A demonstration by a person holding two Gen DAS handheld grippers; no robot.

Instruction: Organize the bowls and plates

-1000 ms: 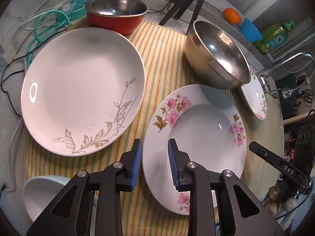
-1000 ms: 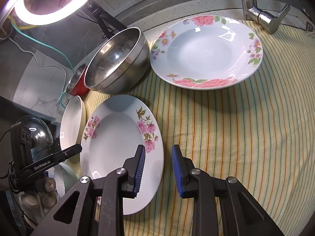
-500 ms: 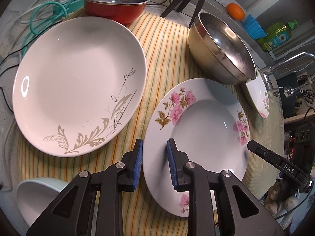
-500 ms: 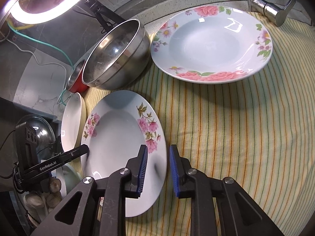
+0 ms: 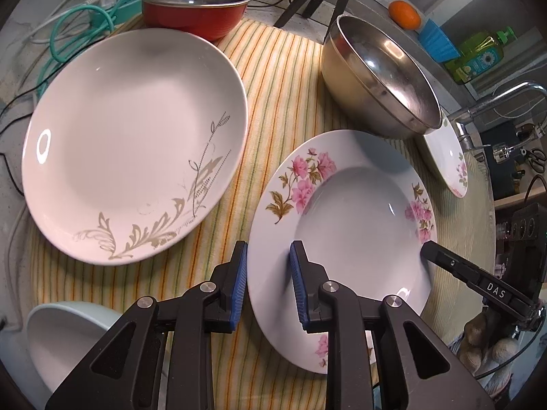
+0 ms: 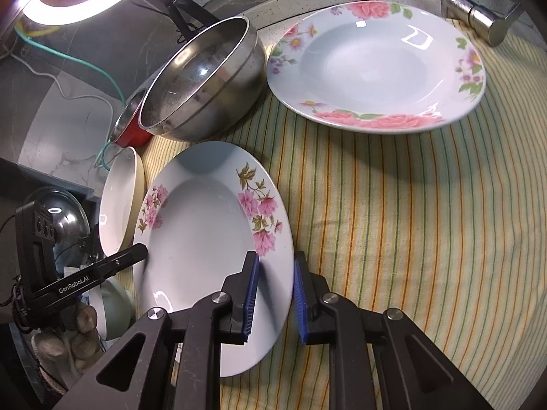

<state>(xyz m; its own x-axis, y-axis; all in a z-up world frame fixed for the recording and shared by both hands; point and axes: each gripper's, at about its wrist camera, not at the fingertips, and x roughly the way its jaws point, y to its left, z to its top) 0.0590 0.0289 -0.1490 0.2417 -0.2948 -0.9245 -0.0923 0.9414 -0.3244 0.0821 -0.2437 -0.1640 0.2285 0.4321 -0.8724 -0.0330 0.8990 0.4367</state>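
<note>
Both claws grip the pink-flowered plate (image 5: 359,212) by opposite rims: left claw (image 5: 268,283) narrow on its near-left edge, right claw (image 6: 273,290) pinching the right edge. Only the left view shows the leaf-patterned plate (image 5: 133,136) and the pale bowl (image 5: 65,338); the right view shows the rose plate (image 6: 372,68) whole and bare striped cloth (image 6: 427,222) beside it on the desk

Flowered plate (image 5: 359,212) between large plate (image 5: 130,136) and steel bowl (image 5: 379,78).
</note>
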